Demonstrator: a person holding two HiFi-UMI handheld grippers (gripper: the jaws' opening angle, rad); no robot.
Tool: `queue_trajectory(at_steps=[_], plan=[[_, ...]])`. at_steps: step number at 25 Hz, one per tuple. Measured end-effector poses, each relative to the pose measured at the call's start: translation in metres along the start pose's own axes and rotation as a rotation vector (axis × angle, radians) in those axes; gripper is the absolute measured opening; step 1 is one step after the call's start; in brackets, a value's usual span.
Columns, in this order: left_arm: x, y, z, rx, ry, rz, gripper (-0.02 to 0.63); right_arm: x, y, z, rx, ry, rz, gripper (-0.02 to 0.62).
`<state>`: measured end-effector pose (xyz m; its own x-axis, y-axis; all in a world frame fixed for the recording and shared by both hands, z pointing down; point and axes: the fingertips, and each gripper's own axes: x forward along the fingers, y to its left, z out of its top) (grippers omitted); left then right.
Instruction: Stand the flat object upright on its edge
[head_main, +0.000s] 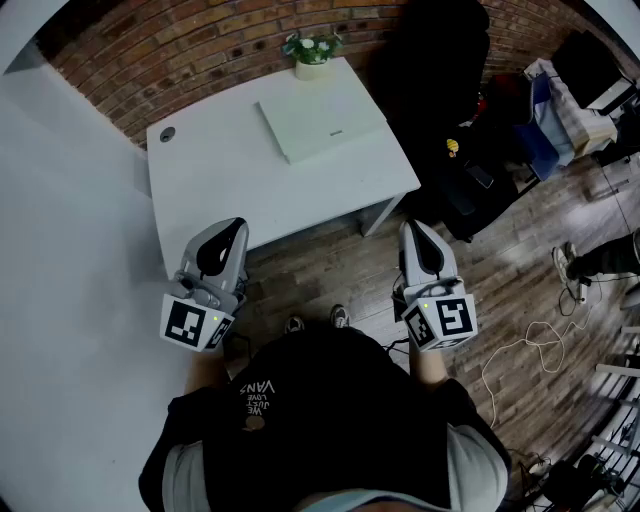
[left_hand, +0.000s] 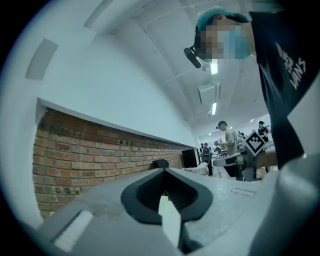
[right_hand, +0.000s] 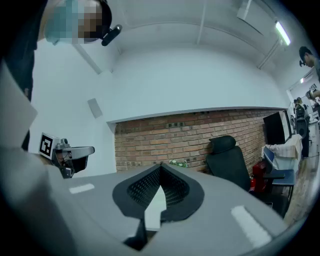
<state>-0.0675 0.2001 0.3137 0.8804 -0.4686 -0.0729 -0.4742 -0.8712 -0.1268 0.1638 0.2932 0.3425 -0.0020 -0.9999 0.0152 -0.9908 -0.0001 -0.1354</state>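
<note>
A flat white slab-like object (head_main: 318, 123) lies on the far half of a white table (head_main: 230, 190) in the head view. My left gripper (head_main: 232, 228) hangs over the table's near left edge, jaws shut with nothing between them. My right gripper (head_main: 412, 232) is held past the table's near right corner, above the wood floor, also shut and empty. Both point level toward the brick wall. In the left gripper view the gripper (left_hand: 162, 172) shows closed jaws; the same holds for the gripper (right_hand: 160, 167) in the right gripper view. The flat object is hidden in both gripper views.
A small white pot with a green plant (head_main: 312, 52) stands at the table's far edge by the brick wall (head_main: 180, 50). A black office chair (head_main: 440, 60) and cluttered bags (head_main: 560, 110) are to the right. A white cable (head_main: 530, 350) lies on the floor.
</note>
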Motion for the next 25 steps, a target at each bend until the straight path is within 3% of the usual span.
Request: queue_trajectory(at_steps=[9,25], plan=[[0.010,-0.002,-0.005,-0.037,-0.011,0.014,0.000,0.004,-0.013,0.003,0.039,-0.023,0.042,-0.002],[0.038,-0.016,-0.033,-0.068,0.036,0.134,0.000,0.023,-0.054,-0.015,0.045,0.035,0.156,-0.002]])
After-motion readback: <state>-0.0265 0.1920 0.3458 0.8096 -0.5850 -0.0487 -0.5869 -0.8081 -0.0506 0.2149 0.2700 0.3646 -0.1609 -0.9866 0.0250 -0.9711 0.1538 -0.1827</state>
